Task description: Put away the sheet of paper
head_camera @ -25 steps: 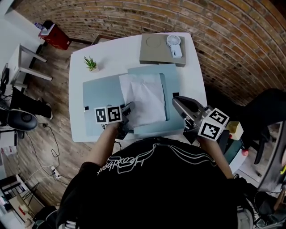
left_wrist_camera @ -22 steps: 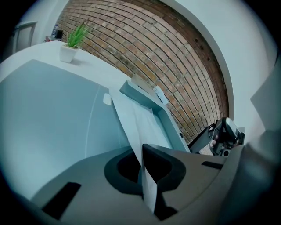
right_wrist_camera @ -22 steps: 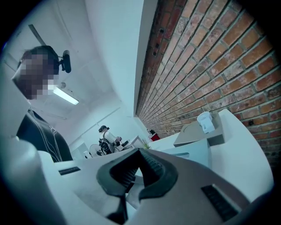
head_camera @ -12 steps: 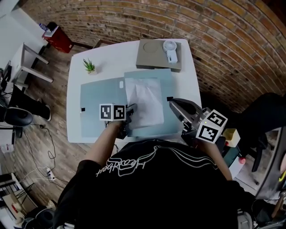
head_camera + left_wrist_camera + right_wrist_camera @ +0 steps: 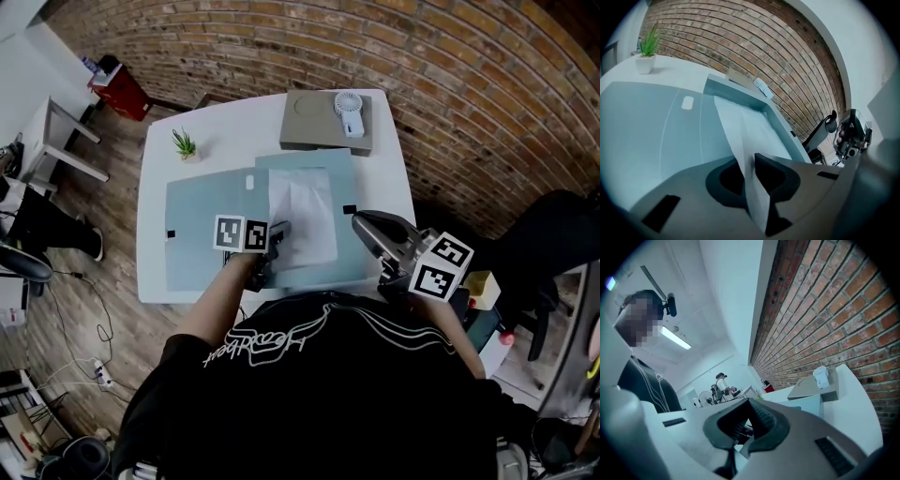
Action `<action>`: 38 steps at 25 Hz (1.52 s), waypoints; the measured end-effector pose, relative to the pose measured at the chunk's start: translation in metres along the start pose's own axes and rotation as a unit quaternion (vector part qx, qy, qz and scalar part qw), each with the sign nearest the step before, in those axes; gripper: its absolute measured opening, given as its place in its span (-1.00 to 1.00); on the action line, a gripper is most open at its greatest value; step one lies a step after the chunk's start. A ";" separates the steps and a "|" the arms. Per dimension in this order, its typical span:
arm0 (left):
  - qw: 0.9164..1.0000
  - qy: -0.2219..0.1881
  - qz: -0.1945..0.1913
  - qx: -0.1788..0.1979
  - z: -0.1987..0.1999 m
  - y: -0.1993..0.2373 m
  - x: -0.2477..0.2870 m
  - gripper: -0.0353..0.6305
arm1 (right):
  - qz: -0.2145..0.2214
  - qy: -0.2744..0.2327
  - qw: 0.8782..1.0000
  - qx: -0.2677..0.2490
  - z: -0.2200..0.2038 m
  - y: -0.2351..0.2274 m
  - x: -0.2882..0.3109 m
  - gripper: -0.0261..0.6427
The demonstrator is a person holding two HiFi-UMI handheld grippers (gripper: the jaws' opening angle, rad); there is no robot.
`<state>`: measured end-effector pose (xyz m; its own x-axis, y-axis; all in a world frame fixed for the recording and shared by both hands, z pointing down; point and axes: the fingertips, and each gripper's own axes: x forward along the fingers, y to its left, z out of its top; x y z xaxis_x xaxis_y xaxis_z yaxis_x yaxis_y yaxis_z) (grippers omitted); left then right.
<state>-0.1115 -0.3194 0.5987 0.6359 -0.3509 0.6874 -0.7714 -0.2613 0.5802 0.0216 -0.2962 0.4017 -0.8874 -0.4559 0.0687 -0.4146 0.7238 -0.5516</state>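
A white sheet of paper lies on the right half of an open light-blue folder on the white table. My left gripper is at the sheet's near left edge. In the left gripper view the paper runs up between the jaws of that gripper and is lifted on edge. The jaws are just starting to open, with the sheet still pinched. My right gripper hovers at the folder's near right corner, shut and holding nothing.
A small potted plant stands at the table's far left. A grey flat box with a white hand fan on it sits at the far right. The brick wall runs behind, and a red bin is on the floor at the left.
My left gripper has shifted a little right and away from me with the sheet's edge in it, and the paper now looks narrower. The right gripper has hardly moved.
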 end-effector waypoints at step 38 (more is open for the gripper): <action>0.940 -0.211 -0.174 0.203 -0.026 -0.138 -0.238 -0.78 | 0.022 0.012 1.000 -0.006 -0.048 0.141 0.032 -0.92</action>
<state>-0.1559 -0.1769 0.3667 0.8518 -0.4834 0.2020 -0.5178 -0.7181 0.4650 -0.0751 -0.1838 0.3664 -0.9093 -0.4111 0.0652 -0.3778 0.7494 -0.5438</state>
